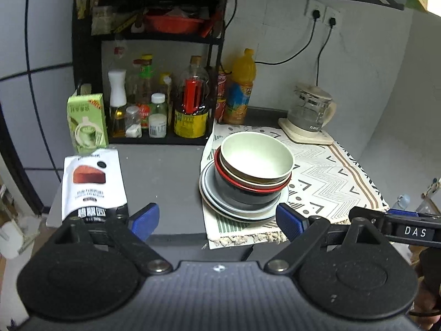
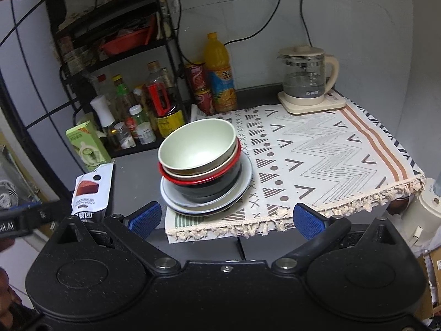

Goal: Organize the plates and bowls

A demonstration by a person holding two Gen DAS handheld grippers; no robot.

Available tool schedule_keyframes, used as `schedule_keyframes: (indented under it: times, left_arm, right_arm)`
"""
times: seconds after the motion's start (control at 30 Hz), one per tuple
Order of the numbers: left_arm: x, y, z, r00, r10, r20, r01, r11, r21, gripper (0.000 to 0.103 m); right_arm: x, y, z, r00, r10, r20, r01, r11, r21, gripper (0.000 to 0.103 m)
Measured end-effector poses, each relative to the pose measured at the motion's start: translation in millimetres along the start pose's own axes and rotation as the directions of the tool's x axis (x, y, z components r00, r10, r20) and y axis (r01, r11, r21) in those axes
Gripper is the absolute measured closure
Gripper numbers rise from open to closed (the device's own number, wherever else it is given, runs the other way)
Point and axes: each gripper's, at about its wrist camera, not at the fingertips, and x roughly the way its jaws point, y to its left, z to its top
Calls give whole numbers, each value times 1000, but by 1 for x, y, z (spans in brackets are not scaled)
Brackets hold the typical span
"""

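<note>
Frame center: stacked bowls point(image 1: 256, 165) on plates point(image 1: 242, 207), on the patterned cloth's point(image 1: 330, 176) left edge, tabletop point(image 1: 165, 182). Left gripper point(image 1: 217, 220) and right gripper point(image 2: 226, 218) jaws spread, empty. Plate count unclear, maybe three.

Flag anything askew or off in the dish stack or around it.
The pale green bowl on top of the stack sits tilted, leaning toward the shelf side rather than nested flat in the red-rimmed bowl. The plates overhang the cloth's left edge. No spills or breakage visible.
</note>
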Motion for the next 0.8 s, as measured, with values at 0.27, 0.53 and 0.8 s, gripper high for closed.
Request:
schedule_keyframes:
  times: [0.27,0.53,0.8]
  left_arm:
    - [7,-2,5,1000,-28,-7,29,999,23,13]
    - [20,-4,7,999,-48,-20,49,998,45,13]
    - [24,-7,5,998,-59,-32,60,997,45,13]
  right_arm:
    - [-3,3,-1,1000,-14,8,14,1000,-4,0]
    - [-2,0,-3,999,-44,19,44,999,15,0]
    - [2,-1,-4,999,-46,12,46,999,22,0]
